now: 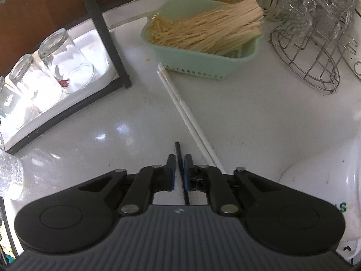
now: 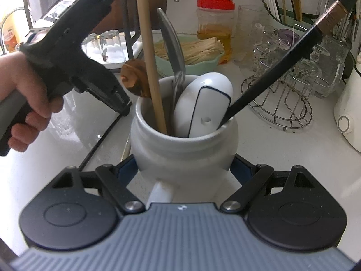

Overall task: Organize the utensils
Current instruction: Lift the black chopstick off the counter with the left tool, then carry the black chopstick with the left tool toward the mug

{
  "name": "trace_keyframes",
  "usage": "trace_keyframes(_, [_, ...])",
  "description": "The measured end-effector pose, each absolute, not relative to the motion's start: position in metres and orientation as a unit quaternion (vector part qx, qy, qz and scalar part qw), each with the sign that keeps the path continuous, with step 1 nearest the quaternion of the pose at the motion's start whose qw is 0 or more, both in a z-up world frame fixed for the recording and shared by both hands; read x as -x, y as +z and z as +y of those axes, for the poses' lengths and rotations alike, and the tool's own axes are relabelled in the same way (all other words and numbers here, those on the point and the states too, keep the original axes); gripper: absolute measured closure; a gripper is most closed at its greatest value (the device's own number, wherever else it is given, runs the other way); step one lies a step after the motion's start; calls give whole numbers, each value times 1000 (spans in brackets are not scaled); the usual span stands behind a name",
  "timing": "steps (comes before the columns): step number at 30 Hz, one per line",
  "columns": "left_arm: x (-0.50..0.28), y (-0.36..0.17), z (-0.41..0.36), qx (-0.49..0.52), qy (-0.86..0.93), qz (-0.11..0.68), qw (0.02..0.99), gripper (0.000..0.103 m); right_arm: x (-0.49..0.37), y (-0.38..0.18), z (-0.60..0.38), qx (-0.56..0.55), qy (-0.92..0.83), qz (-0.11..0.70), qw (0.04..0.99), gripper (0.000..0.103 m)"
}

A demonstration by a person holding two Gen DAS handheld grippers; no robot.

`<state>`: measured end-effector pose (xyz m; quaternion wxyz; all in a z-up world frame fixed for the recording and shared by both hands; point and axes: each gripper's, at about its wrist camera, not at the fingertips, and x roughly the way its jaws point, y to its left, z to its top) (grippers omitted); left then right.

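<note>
My left gripper (image 1: 179, 160) is shut on a thin black chopstick (image 1: 180, 164) held low over the counter. Two white chopsticks (image 1: 180, 103) lie on the counter just right of it, running toward a green basket (image 1: 203, 65). My right gripper (image 2: 183, 167) is closed around the belly of a white ceramic utensil jar (image 2: 182, 151). The jar holds a wooden stick (image 2: 150, 67), a metal spoon (image 2: 172, 45), a white ladle (image 2: 203, 103) and a black utensil (image 2: 277, 67). The left gripper also shows in the right wrist view (image 2: 123, 107), left of the jar.
The green basket holds dried noodles (image 1: 214, 29). A black-framed tray with upturned glasses (image 1: 65, 63) stands at left. A wire rack with glass cups (image 1: 315, 45) stands at right. A red-lidded jar (image 2: 214, 27) and a chopstick holder (image 2: 286, 11) stand behind.
</note>
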<state>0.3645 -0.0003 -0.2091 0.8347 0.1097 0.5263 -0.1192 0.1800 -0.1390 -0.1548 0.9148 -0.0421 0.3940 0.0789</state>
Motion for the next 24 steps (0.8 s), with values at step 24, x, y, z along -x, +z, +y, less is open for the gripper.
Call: trace_keyframes(24, [-337, -129, -18, -116, -127, 472, 865, 100, -193, -156, -142, 54, 112, 391, 912, 13])
